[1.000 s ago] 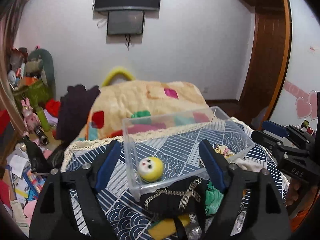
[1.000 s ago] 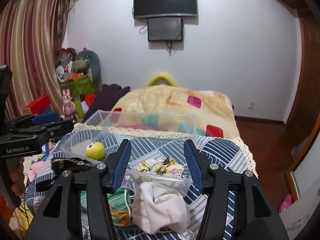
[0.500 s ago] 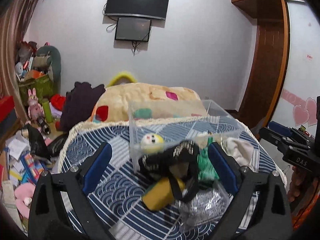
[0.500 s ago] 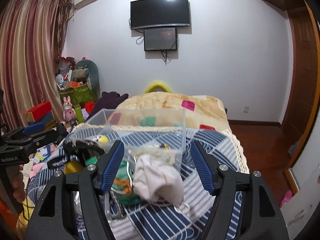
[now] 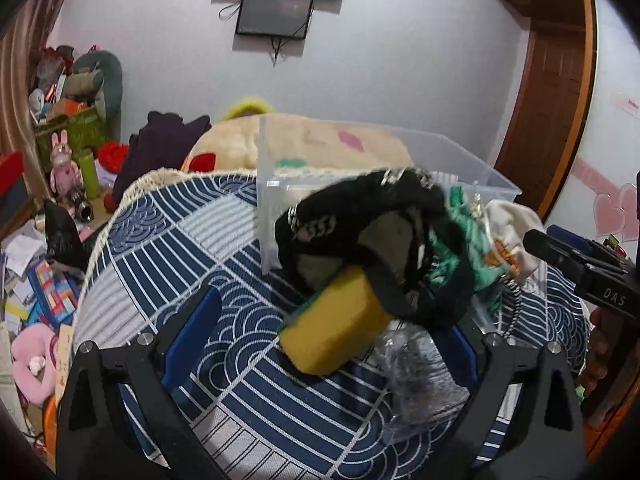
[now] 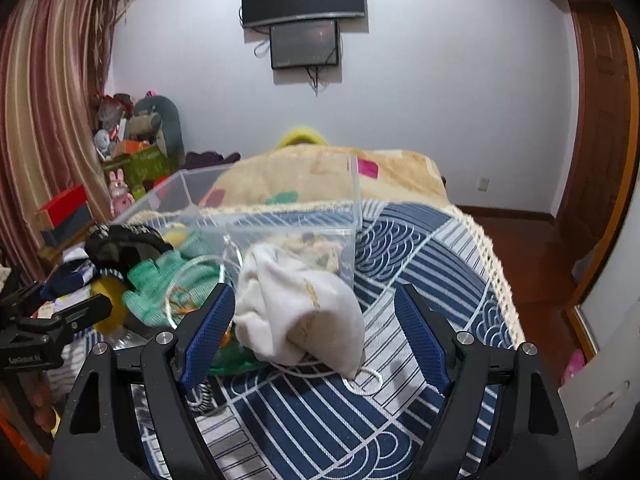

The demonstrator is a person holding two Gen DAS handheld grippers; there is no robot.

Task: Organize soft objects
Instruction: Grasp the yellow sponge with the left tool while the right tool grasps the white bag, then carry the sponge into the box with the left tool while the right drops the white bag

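A clear plastic box [image 5: 448, 160] stands on the blue patterned tablecloth [image 5: 168, 248]; it also shows in the right wrist view [image 6: 280, 216]. In front of it lie a black fabric piece [image 5: 360, 216], a yellow sponge [image 5: 336, 328], a green cloth [image 5: 460, 248] and a white cloth pouch [image 5: 512, 228]. My left gripper [image 5: 320, 344] is open, with the sponge and black fabric between its fingers, not gripped. My right gripper [image 6: 312, 336] is open around the white pouch [image 6: 304, 312], not closed on it. A yellow ball [image 6: 176, 236] shows behind the box wall.
A crinkled clear plastic bag [image 5: 416, 364] lies by the sponge. A bed with a beige blanket [image 6: 320, 176] is behind the table. Toys and boxes [image 5: 60, 152] clutter the floor at left. A wooden door [image 5: 552, 112] is at right.
Both grippers have dropped lower and closer to the pile in front of the box. The sponge and black fabric now sit between the left fingers, the white pouch between the right fingers.
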